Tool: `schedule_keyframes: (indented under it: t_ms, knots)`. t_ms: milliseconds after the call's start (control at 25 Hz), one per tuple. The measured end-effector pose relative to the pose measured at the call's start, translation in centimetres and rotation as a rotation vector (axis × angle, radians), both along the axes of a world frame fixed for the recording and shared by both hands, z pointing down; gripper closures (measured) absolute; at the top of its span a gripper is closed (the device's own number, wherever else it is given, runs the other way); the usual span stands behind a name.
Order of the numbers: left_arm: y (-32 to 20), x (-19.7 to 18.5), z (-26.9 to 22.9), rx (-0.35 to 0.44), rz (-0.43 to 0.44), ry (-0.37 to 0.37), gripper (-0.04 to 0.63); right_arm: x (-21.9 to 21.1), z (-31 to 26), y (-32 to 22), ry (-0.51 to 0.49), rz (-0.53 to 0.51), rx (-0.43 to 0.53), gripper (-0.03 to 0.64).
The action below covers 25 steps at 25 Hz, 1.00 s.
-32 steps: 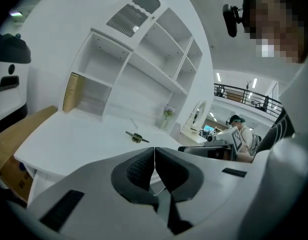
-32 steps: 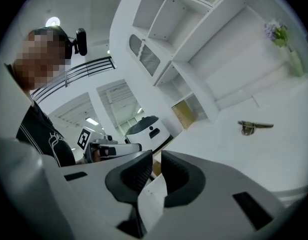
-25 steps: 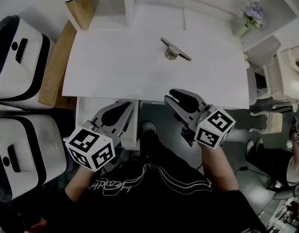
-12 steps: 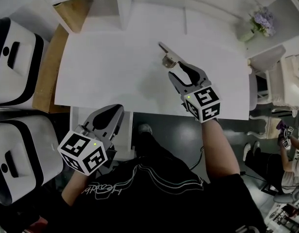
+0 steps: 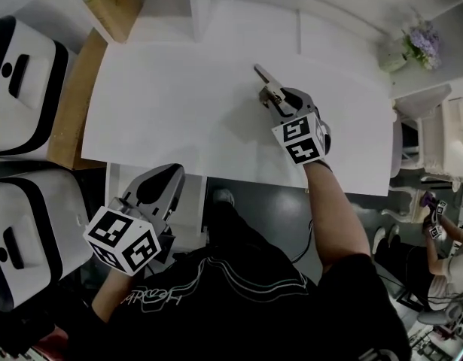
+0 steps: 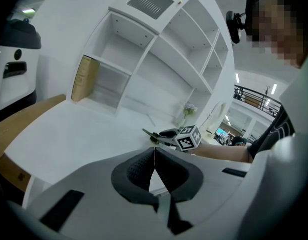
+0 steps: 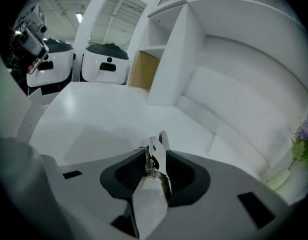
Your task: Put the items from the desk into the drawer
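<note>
A small metal clip-like tool (image 5: 266, 87) with a long dark arm lies on the white desk (image 5: 171, 111), right of centre. My right gripper (image 5: 280, 101) reaches it from the near side. In the right gripper view the tool (image 7: 156, 154) stands edge-on between the pads of that gripper (image 7: 155, 166). The jaws have just been closing and now press on both of its sides. My left gripper (image 5: 162, 177) is shut and empty, low at the desk's front left over the white open drawer (image 5: 192, 201). In the left gripper view its pads (image 6: 154, 151) meet; beyond them lies the tool (image 6: 151, 134).
Two white-and-black bins (image 5: 20, 74) (image 5: 24, 232) stand left of the desk beside a wooden board (image 5: 69, 104). A white shelf unit with a brown box (image 5: 114, 10) backs the desk. A vase of purple flowers (image 5: 412, 47) is at the far right corner.
My right gripper went from the desk's front edge forward over the desk to the metal tool, rolling as it went, and the tool now sits between its jaws. The left gripper sank slightly leftward.
</note>
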State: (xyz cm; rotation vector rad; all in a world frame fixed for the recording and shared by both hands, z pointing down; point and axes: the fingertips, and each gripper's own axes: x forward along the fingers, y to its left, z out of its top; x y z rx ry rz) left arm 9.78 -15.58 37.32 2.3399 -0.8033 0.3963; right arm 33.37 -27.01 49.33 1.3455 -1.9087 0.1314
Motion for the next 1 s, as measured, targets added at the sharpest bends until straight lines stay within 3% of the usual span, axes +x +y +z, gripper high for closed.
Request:
schedule_keyframes:
  t_ms: [80, 360, 560, 800, 1000]
  knots:
    - [-0.1, -0.4, 0.2, -0.004, -0.012, -0.005, 0.573, 0.0, 0.0, -0.5, 0.022, -0.001, 0.012, 0.525]
    - [0.3, -1.7, -0.1, -0.004, -0.041, -0.011, 0.574, 0.5, -1.3, -1.0, 0.067, 0.022, 0.053, 0.561]
    - [1.2, -2.6, -1.0, 0.011, -0.05, -0.003, 0.574, -0.1, -3.6, -1.0, 0.039, 0.021, 0.098, 0.569]
    - [3.1, -4.8, -2.1, 0.029, -0.078, 0.003, 0.573, -4.0, -6.9, 1.8, -0.002, -0.032, 0.109, 0.57]
    - [5.1, -8.5, -3.1, 0.05, -0.118, 0.018, 0.574, -9.9, -10.1, 6.2, -0.062, -0.118, 0.13, 0.571]
